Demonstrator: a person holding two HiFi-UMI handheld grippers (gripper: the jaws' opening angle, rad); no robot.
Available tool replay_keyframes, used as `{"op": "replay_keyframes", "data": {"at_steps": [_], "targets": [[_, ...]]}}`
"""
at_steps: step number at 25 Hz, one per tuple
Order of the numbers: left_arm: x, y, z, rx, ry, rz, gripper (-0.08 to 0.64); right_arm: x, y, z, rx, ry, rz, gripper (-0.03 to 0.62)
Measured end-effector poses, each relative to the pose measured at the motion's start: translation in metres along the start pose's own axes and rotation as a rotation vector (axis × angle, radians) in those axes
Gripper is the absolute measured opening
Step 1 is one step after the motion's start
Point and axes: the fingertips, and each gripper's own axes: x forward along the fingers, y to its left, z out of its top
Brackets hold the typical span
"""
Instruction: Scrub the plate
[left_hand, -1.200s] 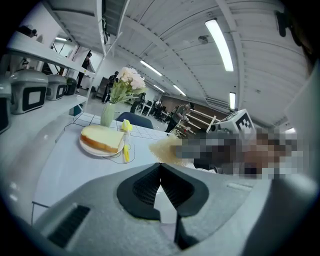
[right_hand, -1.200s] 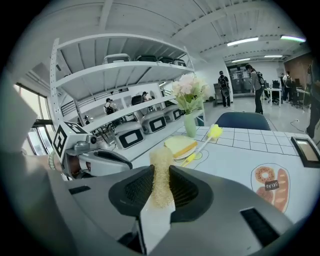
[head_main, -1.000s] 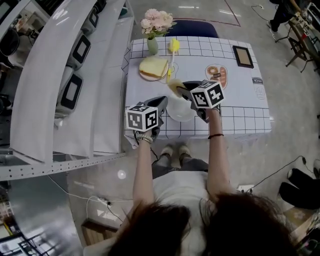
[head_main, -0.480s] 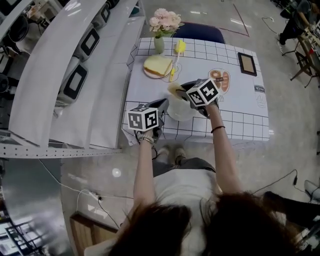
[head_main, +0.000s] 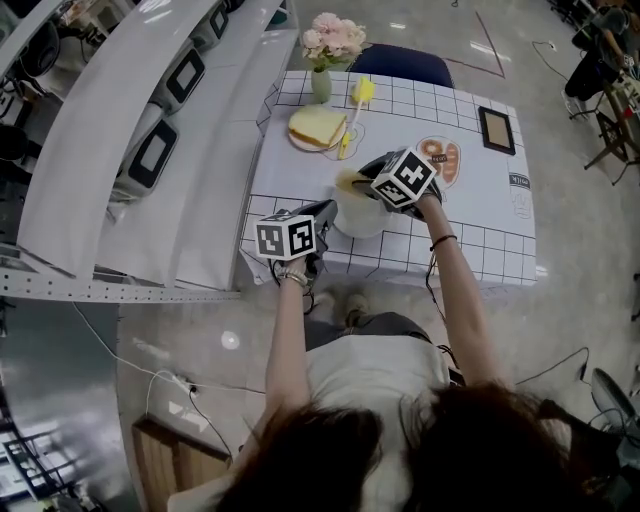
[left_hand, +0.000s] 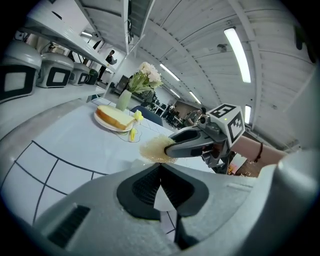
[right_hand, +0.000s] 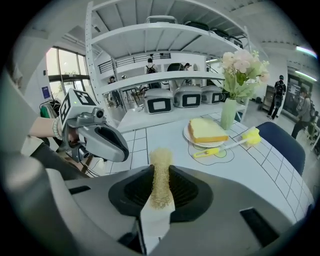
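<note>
— Two tongs and one plate (head_main: 365, 222). What is at the left?
— The left tongs (head_main: 326, 212), at the table's (head_main: 480, 225) front edge, left of its middle. Their jaws are closed tight on the plate's left rim, and only a white sliver shows between them.
— And the plate itself?
— White and round. It is on the table just behind that front edge, right of those tongs.
— Next?
— The right tongs (head_main: 362, 178) reach over the plate from the right. They are clamped on a tan scrub pad (right_hand: 161, 175), which stands up between the jaws. The pad's free end sits at the plate's far left rim. Whether it presses there I cannot tell.
— The back of the table?
— At the back left there is bread (head_main: 317, 125) on a small dish (right_hand: 186, 132). A vase of pink flowers (head_main: 320, 85) stands behind it at the table's back edge. Just right lies a yellow brush (head_main: 361, 93). Farther right there is a printed mat (head_main: 437, 155). A dark picture frame (head_main: 493, 128) is near the table's back right corner.
</note>
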Motion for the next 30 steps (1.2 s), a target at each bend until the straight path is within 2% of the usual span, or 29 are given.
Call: {"op": "replay_keyframes", "data": {"at_steps": [8,13,30], "targets": [[-0.001,0.007,-0.011,-0.031,0.014,0.027,0.011,0.009,0.002,-0.016,-0.138,0.109,0.059,0.080],[0.001,0.006,-0.013,-0.055,0.009,0.012,0.011,0.014,0.003,-0.023,-0.195,0.162,0.089,0.080],[0.004,0.006,-0.018,-0.077,0.009,0.026,0.011,0.018,0.001,-0.030,-0.246,0.184,0.116,0.080]]}}
